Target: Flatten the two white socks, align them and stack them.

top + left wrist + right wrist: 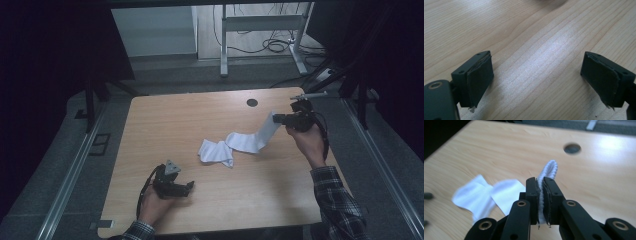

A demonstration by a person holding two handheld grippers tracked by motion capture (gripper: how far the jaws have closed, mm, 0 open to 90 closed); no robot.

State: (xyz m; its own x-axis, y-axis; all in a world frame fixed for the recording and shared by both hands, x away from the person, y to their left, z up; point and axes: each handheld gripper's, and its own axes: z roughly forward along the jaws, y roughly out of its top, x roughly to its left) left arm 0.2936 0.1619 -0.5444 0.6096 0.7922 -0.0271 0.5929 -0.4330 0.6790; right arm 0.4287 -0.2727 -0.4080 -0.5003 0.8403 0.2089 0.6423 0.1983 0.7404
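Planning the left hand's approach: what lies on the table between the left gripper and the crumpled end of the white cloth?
In the high view, only bare wood of the table lies between the left gripper and the white cloth.

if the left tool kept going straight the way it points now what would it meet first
Probably just bare table. The left tool is open and angled down at the wood, nothing between its jaws. The white cloth lies farther off.
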